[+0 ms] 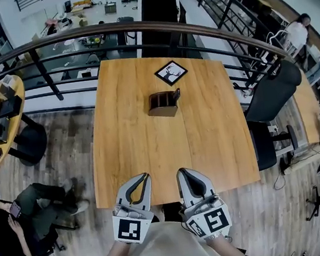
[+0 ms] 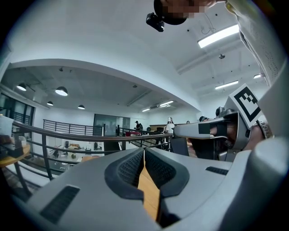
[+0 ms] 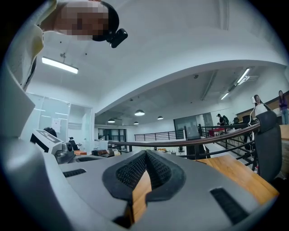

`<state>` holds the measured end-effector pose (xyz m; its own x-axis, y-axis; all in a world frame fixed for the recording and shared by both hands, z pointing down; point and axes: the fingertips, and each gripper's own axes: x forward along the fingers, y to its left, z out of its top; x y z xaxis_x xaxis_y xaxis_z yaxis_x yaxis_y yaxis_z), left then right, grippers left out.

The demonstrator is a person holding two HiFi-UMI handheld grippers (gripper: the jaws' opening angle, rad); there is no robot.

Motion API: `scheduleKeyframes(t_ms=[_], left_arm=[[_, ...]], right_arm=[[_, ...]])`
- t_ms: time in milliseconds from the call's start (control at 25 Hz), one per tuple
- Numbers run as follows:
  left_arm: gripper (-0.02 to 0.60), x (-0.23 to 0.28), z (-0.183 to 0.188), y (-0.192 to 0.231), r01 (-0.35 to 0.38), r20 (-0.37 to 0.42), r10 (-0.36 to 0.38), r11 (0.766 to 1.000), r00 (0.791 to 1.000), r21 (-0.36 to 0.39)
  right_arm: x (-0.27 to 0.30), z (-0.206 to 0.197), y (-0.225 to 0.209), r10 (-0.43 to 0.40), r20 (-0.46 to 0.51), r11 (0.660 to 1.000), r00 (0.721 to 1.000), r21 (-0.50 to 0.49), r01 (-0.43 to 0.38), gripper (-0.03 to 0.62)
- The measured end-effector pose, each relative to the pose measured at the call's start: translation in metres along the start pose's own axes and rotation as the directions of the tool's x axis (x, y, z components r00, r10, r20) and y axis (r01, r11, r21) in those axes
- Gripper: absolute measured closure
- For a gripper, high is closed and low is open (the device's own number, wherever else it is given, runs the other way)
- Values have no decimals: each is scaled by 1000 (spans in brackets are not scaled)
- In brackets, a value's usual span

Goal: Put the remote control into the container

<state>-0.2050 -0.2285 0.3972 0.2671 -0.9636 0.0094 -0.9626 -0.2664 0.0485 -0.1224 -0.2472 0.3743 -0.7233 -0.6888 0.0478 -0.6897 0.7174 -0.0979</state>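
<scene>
The container [image 1: 163,103] is a dark brown, open-topped holder standing upright on the wooden worktop [image 1: 134,156], beyond its middle toward the far edge. What looks like a slim dark remote control [image 1: 176,93] sticks up from its right end.

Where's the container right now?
In the head view, the brown container sits on the far half of the wooden table, near its centre line, just this side of the black-and-white square card.

light: bright, even ceiling strips | shadows: soft | edges: fisheye-bent, dark vignette | focus: sharp
</scene>
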Motion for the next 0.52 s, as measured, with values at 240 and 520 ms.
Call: scheduleKeyframes(t_ms=[240,520], left_arm=[[561,-2,2,0,-13,3,13,1000,1000,-3],[563,-12,0,13,-20,20,20,1000,1000,2]], right_arm=[[1,-2,-2,3,-13,1000,1000,4,-3,576],[4,-9,10,-7,-23,1000,1000,2,7,576]])
